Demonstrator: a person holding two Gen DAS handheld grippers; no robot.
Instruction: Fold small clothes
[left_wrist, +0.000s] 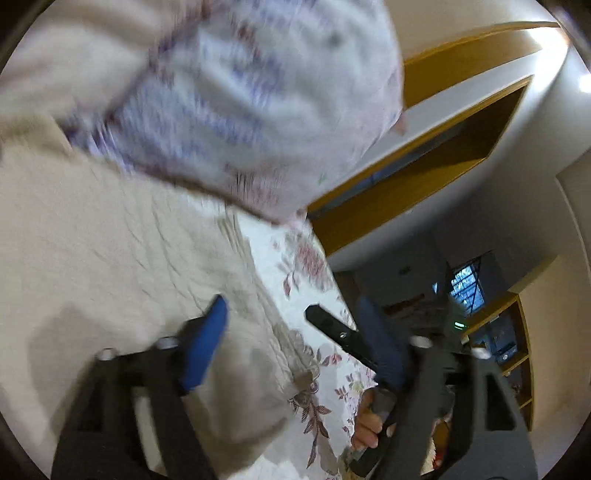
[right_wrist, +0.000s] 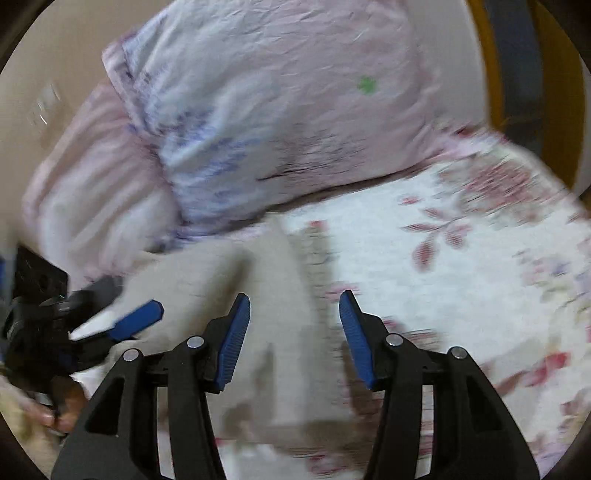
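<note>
Surface: a bed covered by a white floral sheet (right_wrist: 424, 258), pink and maroon leaf print. Both views are motion-blurred.

Right gripper (right_wrist: 294, 332): blue-padded fingers (right_wrist: 234, 339) set wide apart, nothing between them. Directly under the gap lies the beige garment (right_wrist: 266, 280), spread flat on the sheet, its right edge running roughly below the gripper's midline.

Left gripper (left_wrist: 295, 343): fingers likewise apart, empty; one blue pad (left_wrist: 205, 343) hovers over the beige cloth, which fills the left half of that view. In the right wrist view this gripper sits at the garment's left edge, pad tip just above the fabric; contact cannot be determined.

Beyond the garment: a pale pink and blue printed pillow (right_wrist: 280, 110) at the head of the bed, a pink-striped one (right_wrist: 99, 184) beside it. Yellow-trimmed shelving (left_wrist: 443, 158) on the wall behind.
</note>
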